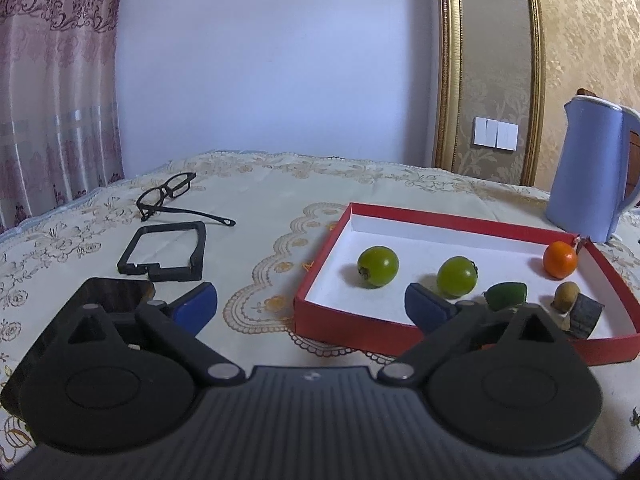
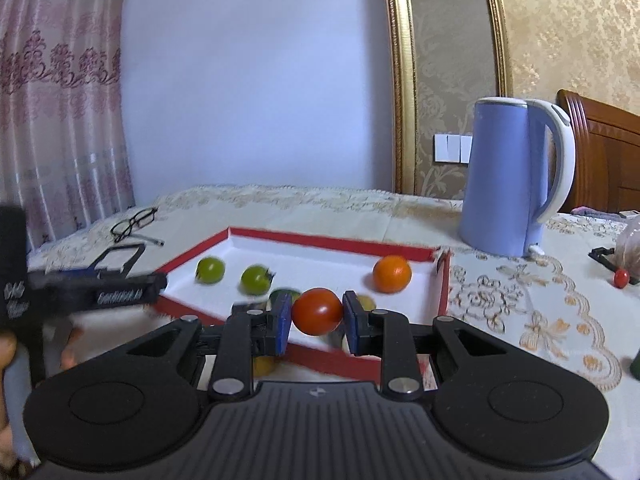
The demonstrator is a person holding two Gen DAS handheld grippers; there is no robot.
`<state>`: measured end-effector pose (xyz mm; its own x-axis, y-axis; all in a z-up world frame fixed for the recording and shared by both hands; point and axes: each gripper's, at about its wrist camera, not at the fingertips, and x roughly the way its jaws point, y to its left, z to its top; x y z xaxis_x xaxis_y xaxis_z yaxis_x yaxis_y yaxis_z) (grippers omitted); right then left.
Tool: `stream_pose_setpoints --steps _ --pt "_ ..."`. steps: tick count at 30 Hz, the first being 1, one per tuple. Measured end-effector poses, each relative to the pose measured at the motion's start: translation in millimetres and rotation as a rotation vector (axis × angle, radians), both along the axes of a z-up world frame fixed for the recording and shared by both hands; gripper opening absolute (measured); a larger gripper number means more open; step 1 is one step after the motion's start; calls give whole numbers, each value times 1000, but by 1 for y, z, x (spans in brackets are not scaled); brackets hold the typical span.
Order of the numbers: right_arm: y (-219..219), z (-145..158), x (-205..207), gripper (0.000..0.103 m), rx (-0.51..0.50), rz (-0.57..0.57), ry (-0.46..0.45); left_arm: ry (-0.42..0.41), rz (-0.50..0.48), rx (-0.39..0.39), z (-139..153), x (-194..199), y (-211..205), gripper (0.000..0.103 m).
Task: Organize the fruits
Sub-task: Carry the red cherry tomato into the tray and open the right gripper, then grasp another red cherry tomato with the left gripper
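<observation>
A red tomato [image 2: 317, 311] is clamped between the blue pads [image 2: 282, 322] of the right gripper [image 2: 316, 322], held over the near edge of a red box [image 2: 320, 241] with a white floor. Inside the box two green tomatoes [image 1: 378, 266] [image 1: 457, 276] and an orange fruit [image 1: 560, 259] are seen, well apart. The left gripper [image 1: 312, 306] is held spread wide and empty beside the box. Behind the box a blue kettle [image 2: 508, 178] is stood; glasses [image 1: 168, 196] are laid on the tablecloth [image 1: 260, 208].

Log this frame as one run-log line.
right tool: shut on red tomato, above red box | left tool: open, nothing held | box: two green tomatoes, orange
</observation>
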<state>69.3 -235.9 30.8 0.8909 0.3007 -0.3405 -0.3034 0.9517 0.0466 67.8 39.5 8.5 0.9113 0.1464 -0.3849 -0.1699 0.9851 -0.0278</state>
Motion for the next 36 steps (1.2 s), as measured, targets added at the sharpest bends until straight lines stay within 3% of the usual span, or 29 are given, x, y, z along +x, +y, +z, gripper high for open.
stream_pose_setpoints --steps 9,19,22,29,36 --pt "10 8 58 27 13 -35 36 6 16 -18 -1 2 4 103" --pt "13 -7 117 29 -11 -138 134 -5 11 13 -1 -1 -1 103" --pt "7 -8 102 29 2 -122 136 -7 4 -1 -1 -1 2 103" --pt "11 -17 19 29 14 6 100 -2 25 4 -1 0 2 103" --pt "53 -34 -13 29 -112 147 117 -3 22 2 -2 -1 3 103"
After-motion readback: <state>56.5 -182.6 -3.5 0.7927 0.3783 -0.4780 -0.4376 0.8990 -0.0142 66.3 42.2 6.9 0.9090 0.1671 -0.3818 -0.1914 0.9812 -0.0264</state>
